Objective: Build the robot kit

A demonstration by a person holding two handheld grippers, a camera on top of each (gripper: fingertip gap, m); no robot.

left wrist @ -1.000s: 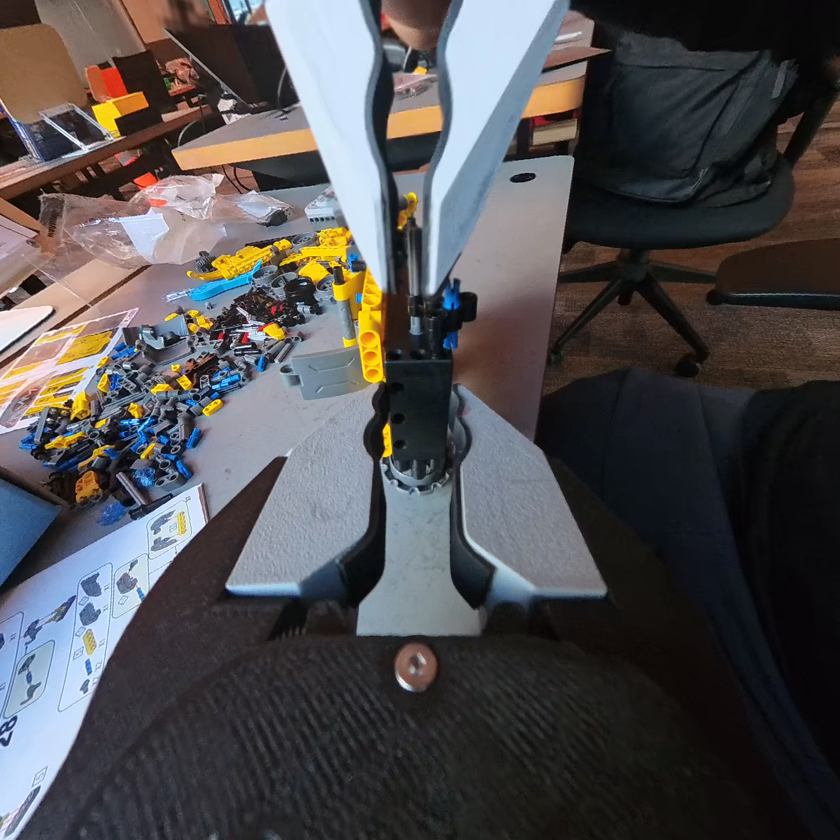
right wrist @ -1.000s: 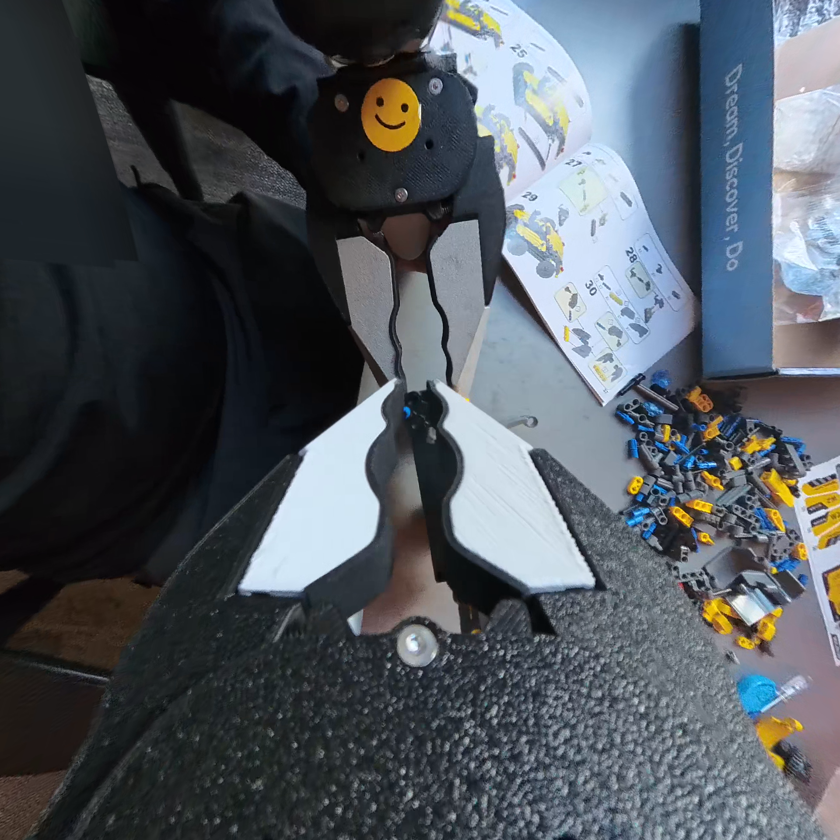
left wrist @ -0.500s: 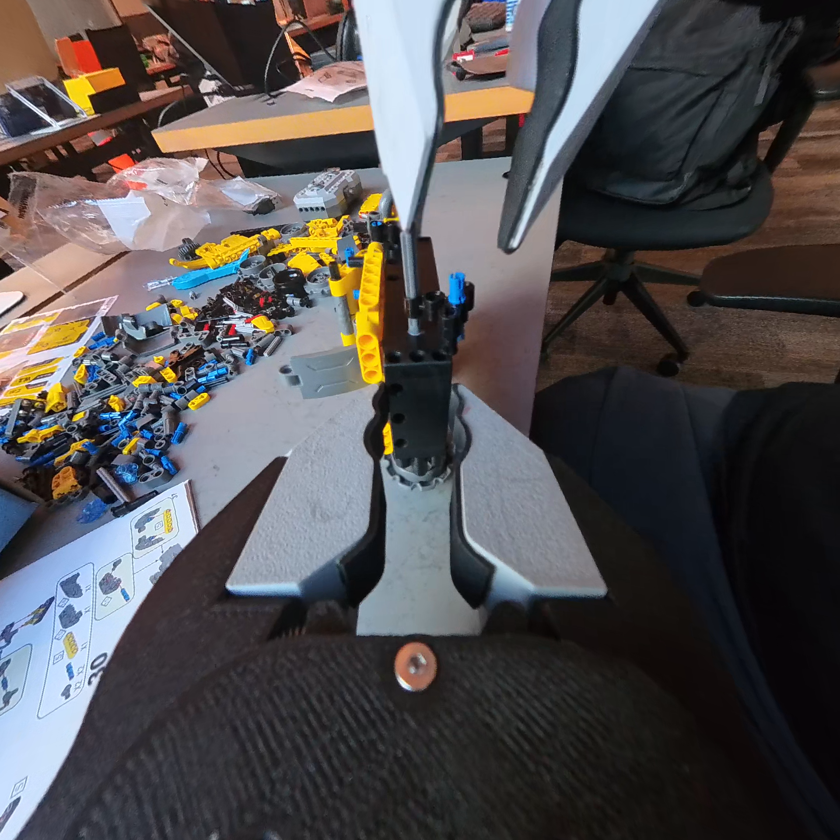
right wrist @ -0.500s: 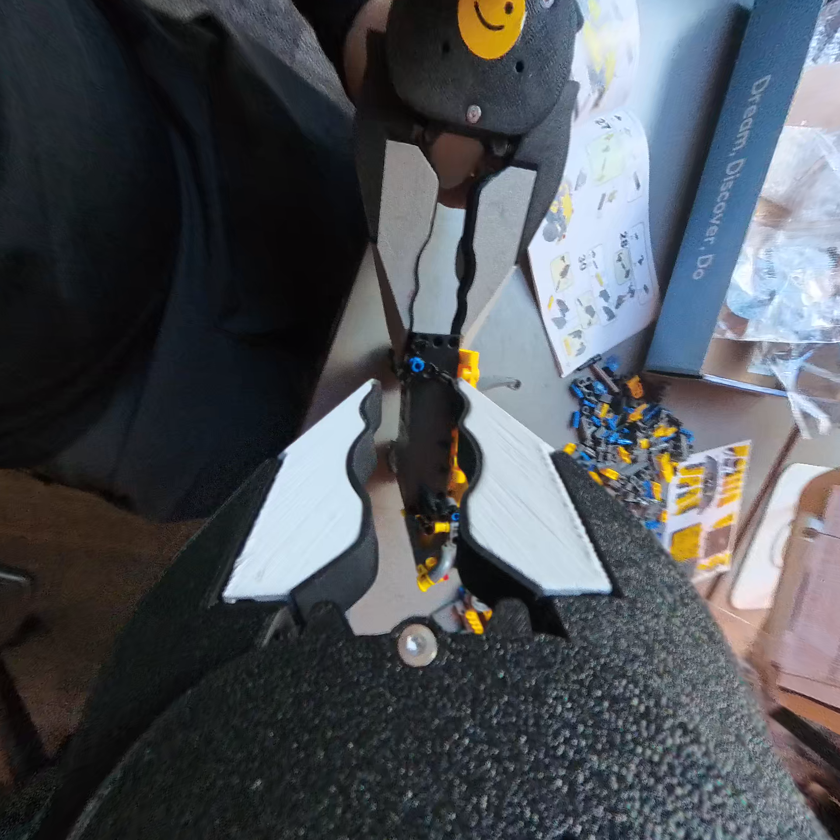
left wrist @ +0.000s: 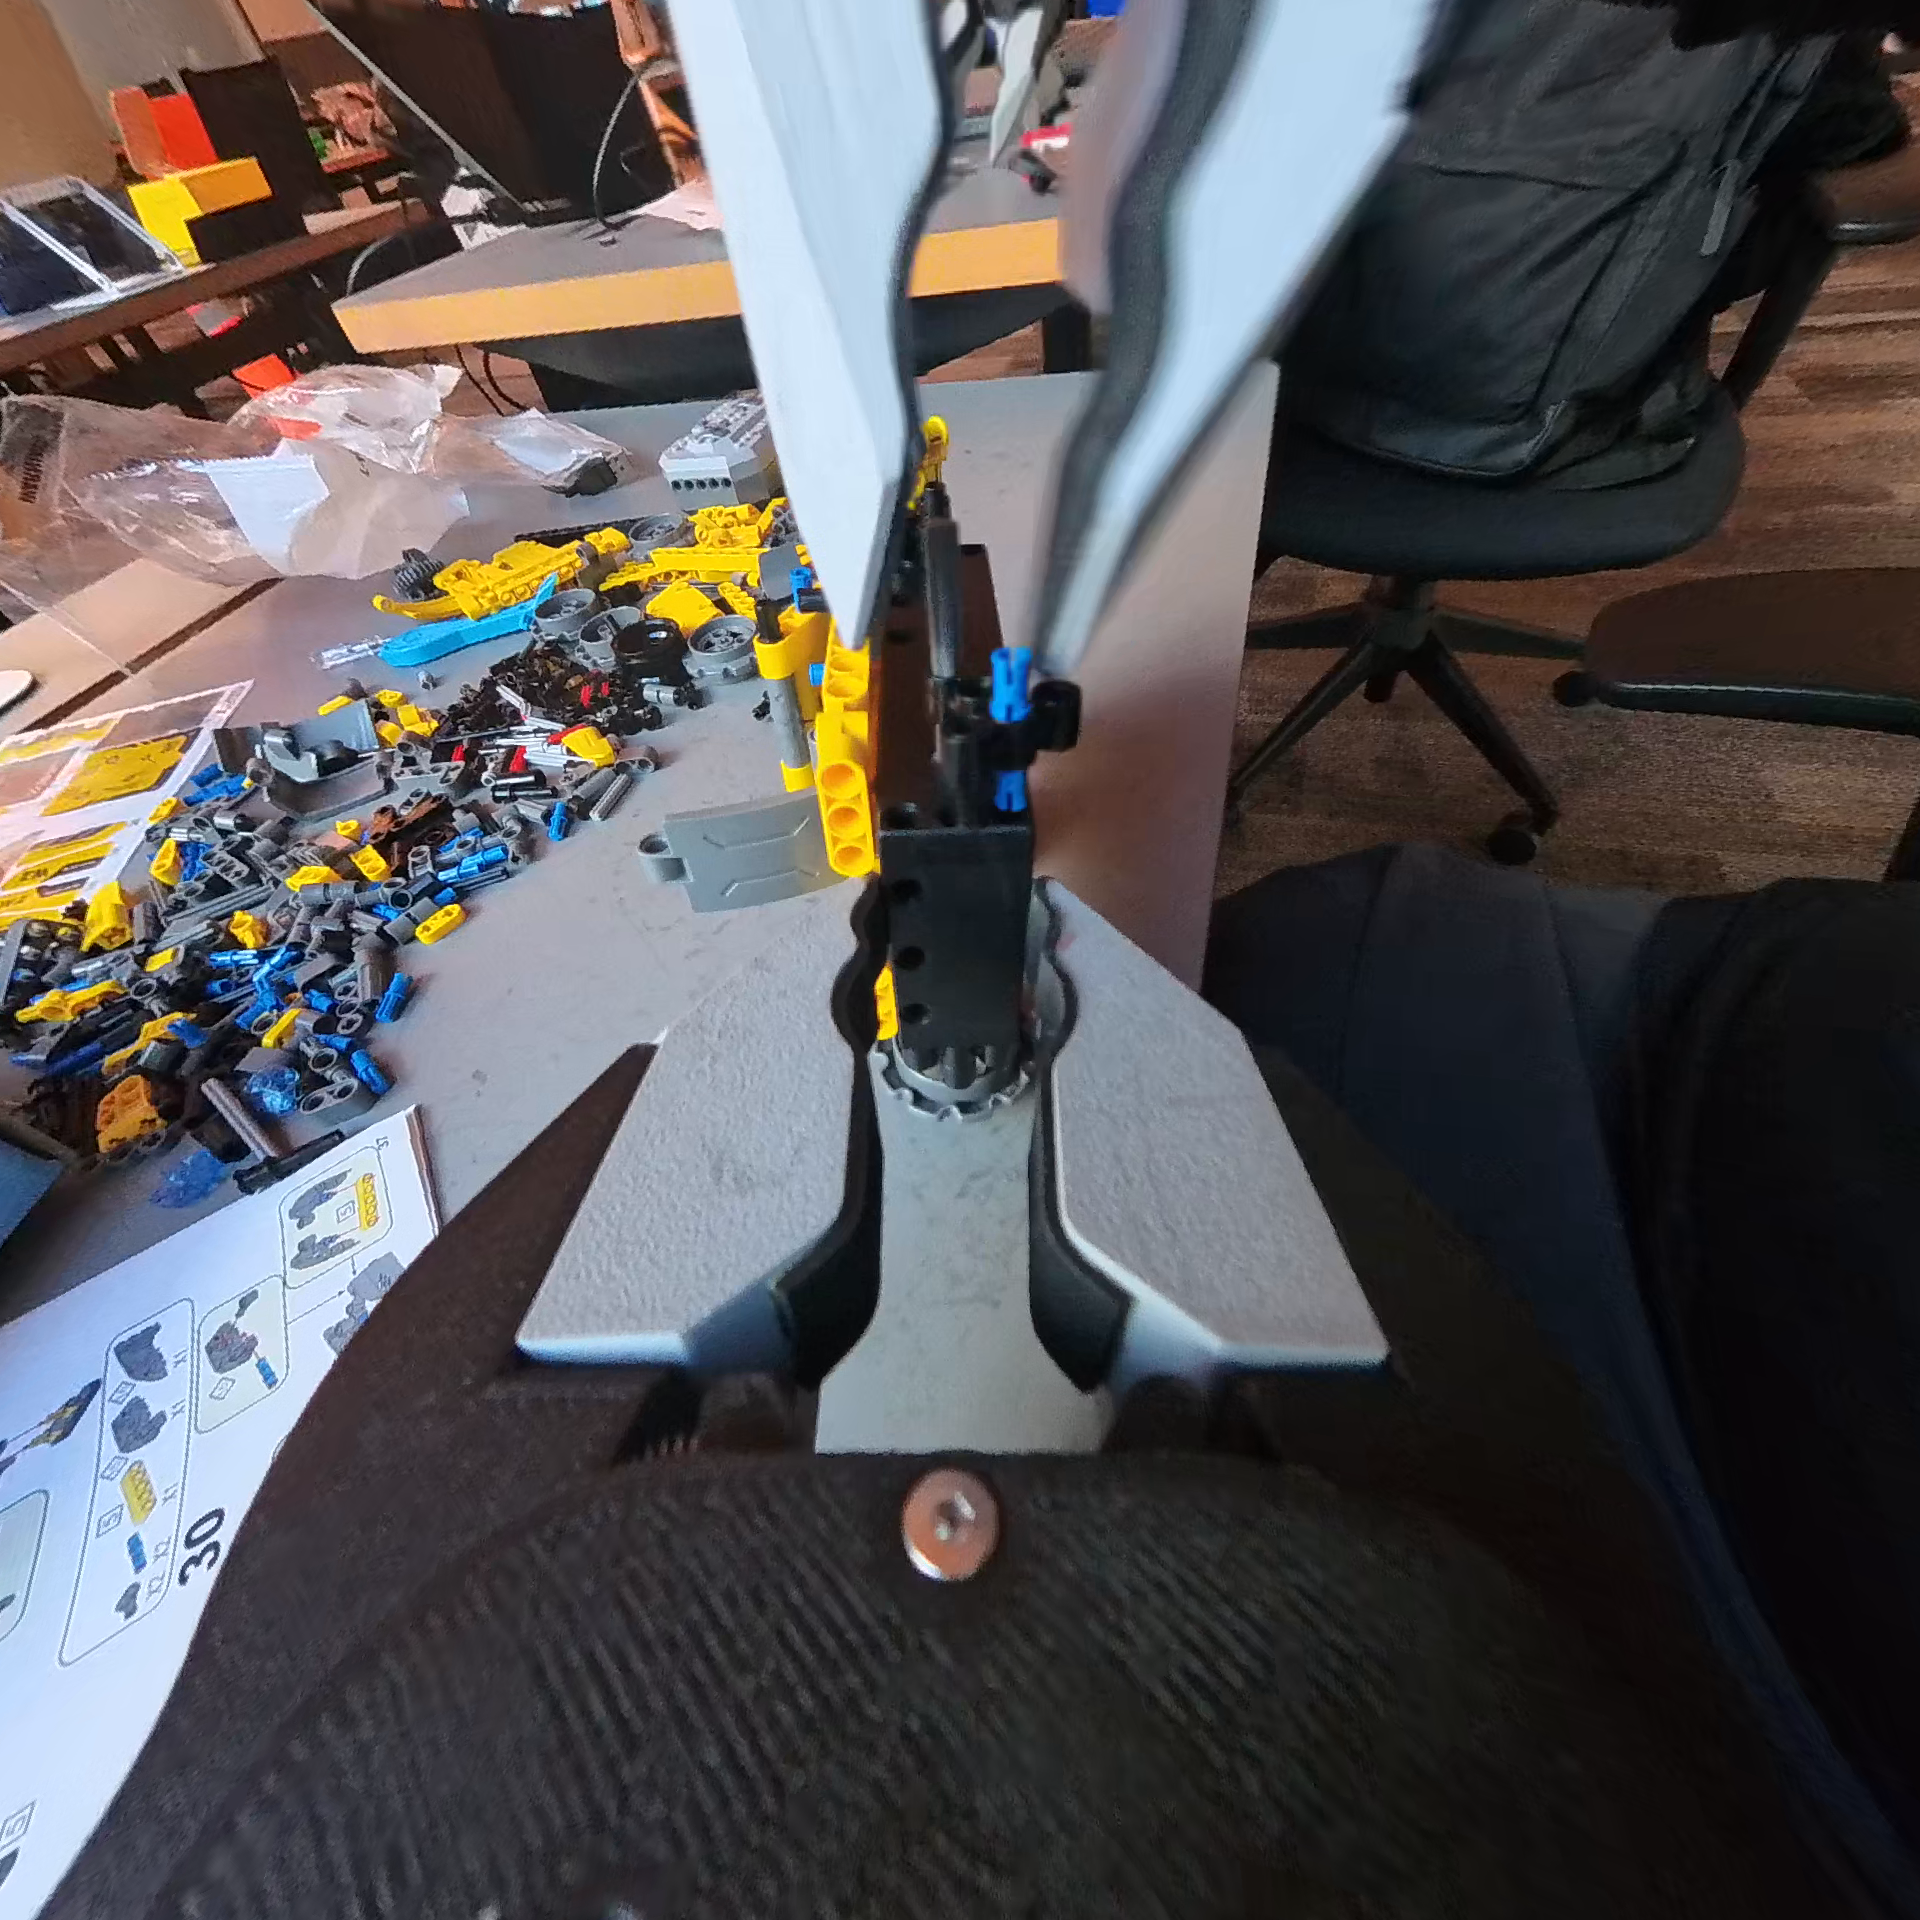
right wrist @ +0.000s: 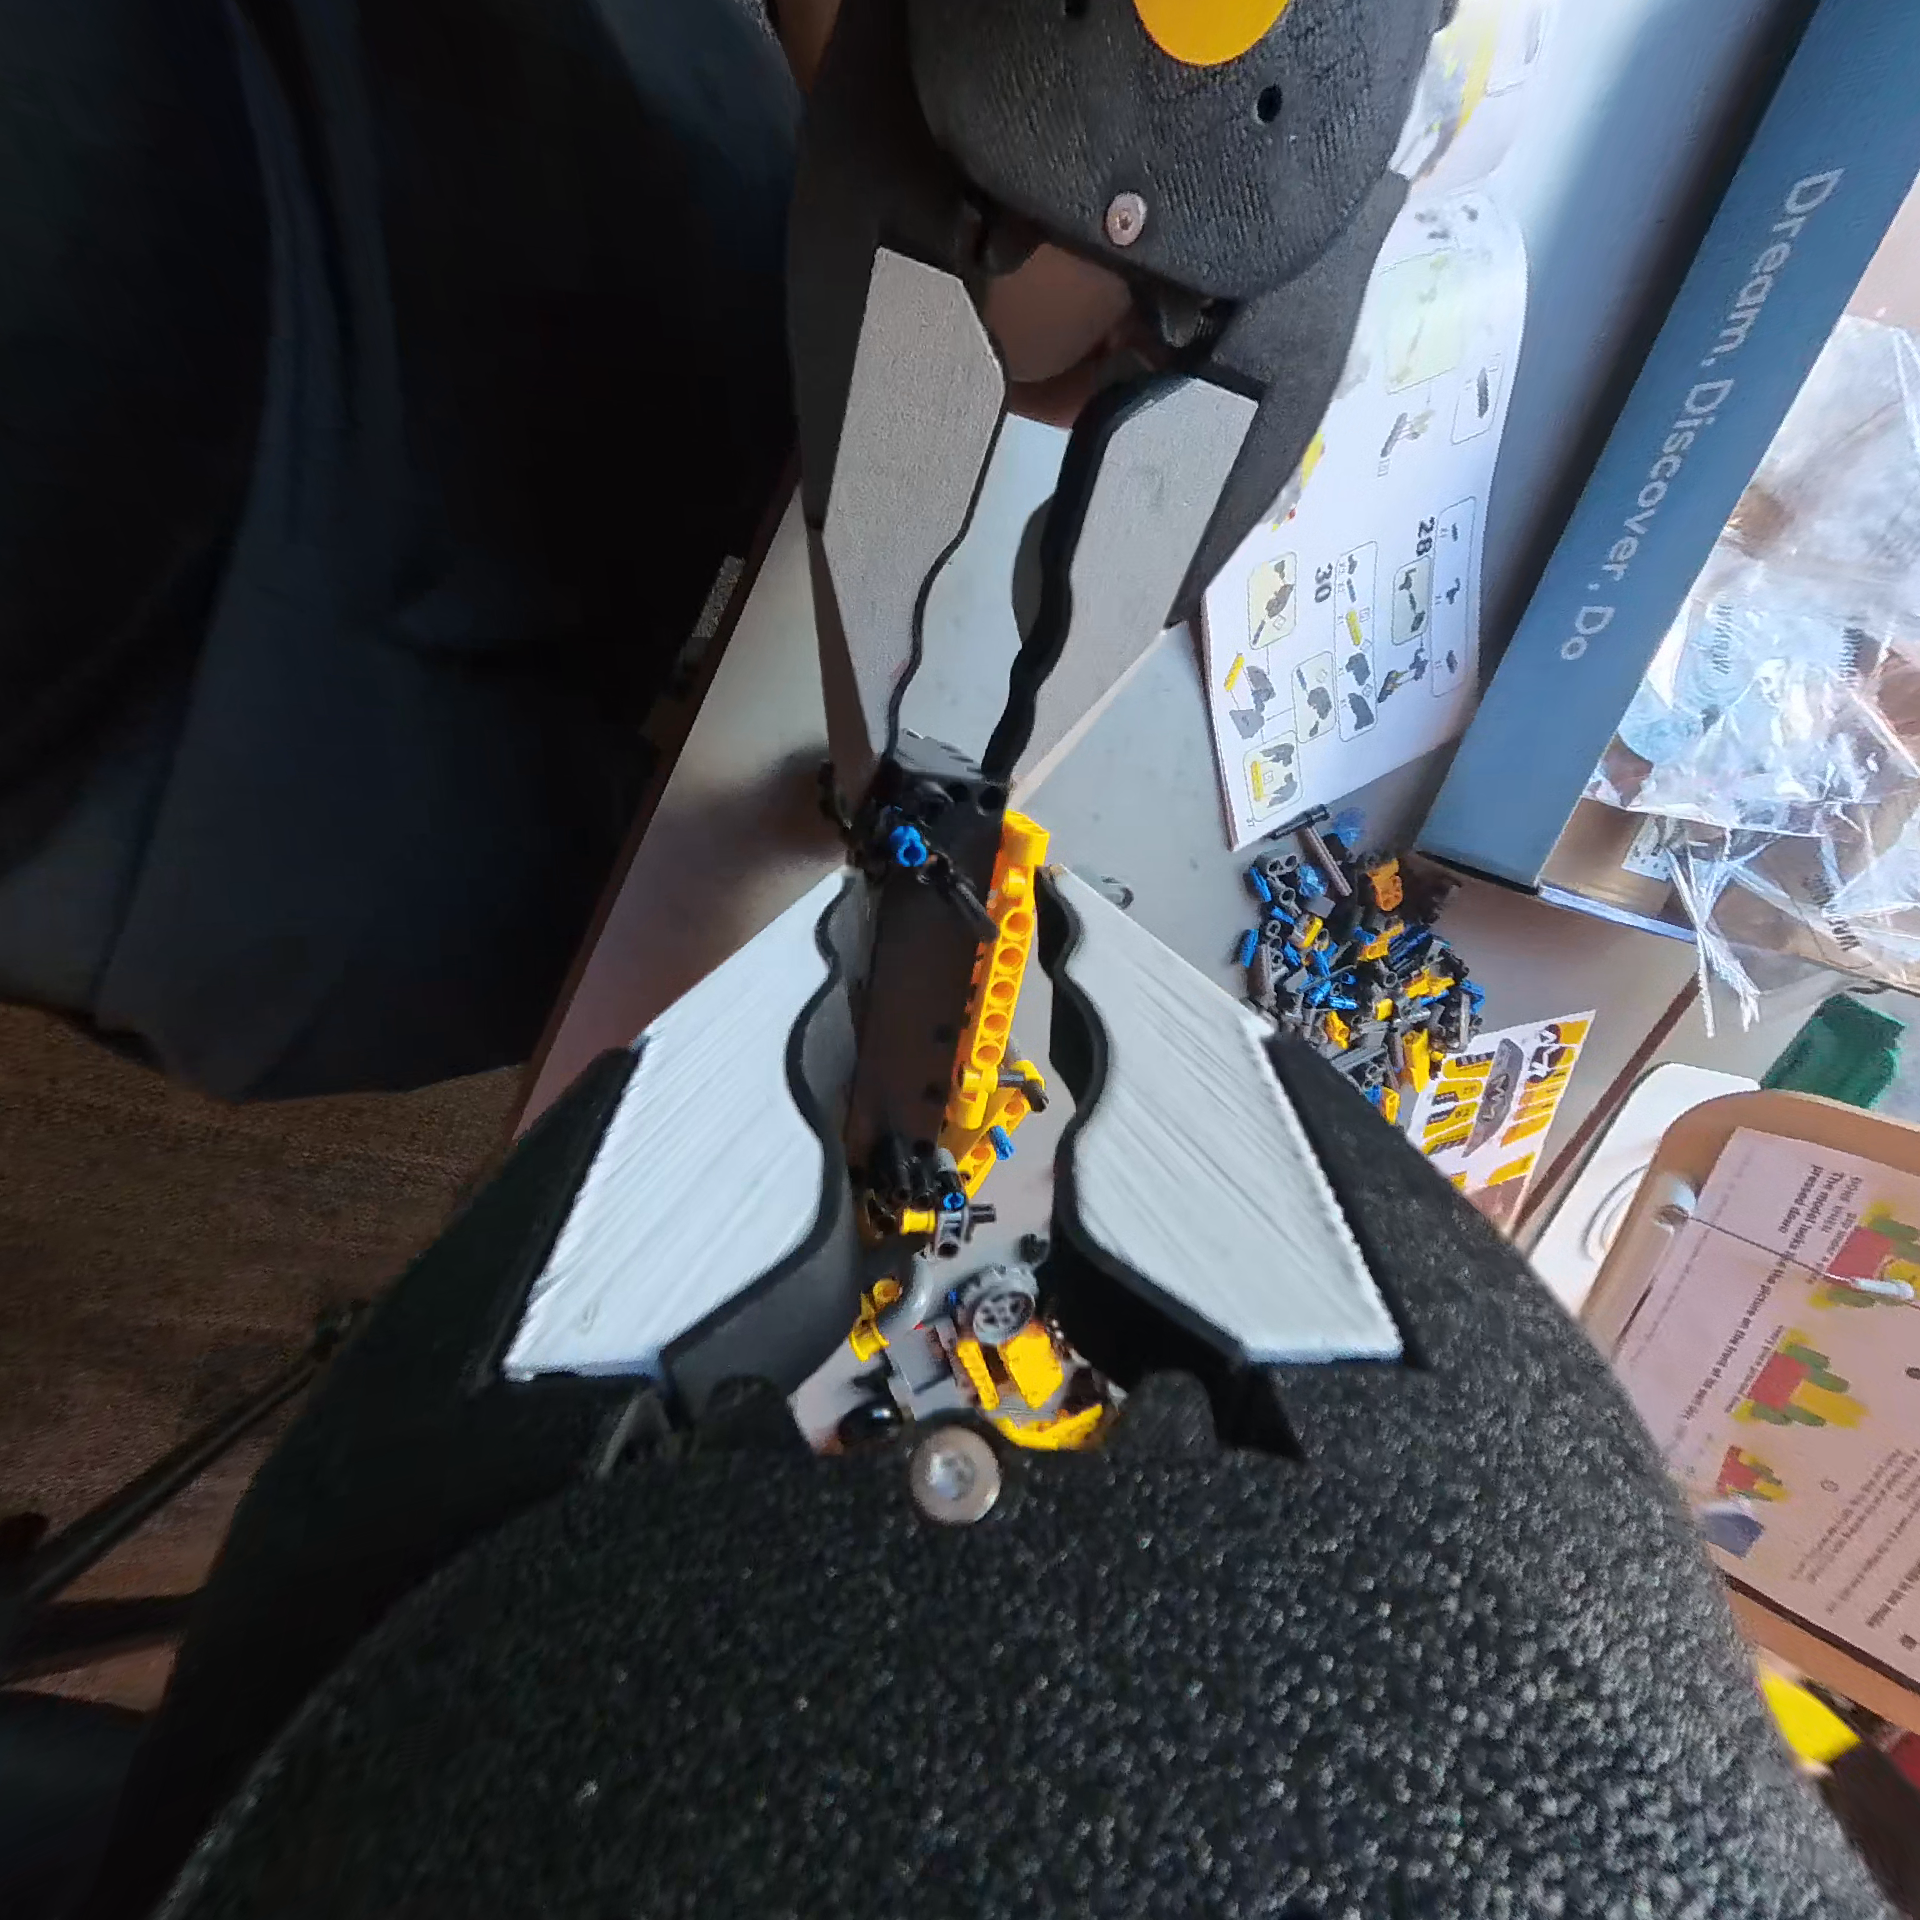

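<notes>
A long black-and-yellow brick assembly (left wrist: 847,748) with blue pins and a grey gear at its near end is held over the table's edge. My left gripper (left wrist: 956,904) is shut on its near end. My right gripper (left wrist: 956,644) comes down from above, open, with its white fingers (left wrist: 821,343) straddling the far part of the assembly. In the right wrist view the assembly (right wrist: 914,997) lies lengthwise between my open right gripper (right wrist: 945,894). The yellow beam is clear of the right-hand finger. The left gripper (right wrist: 935,774) grips the far end there.
A grey table (left wrist: 582,966) holds a pile of small loose parts (left wrist: 312,883), an open instruction booklet (left wrist: 156,1403), crumpled plastic bags (left wrist: 312,478) and a blue box (right wrist: 1662,468). An office chair (left wrist: 1507,436) stands to the right. A person's dark-clothed lap (left wrist: 1558,1143) is close by. Spacing between my two grippers at the tips: around 5 cm.
My right gripper has opened from nearly shut and slid along the assembly toward the left gripper, so the assembly now lies between its fingers. The left gripper keeps its hold.
</notes>
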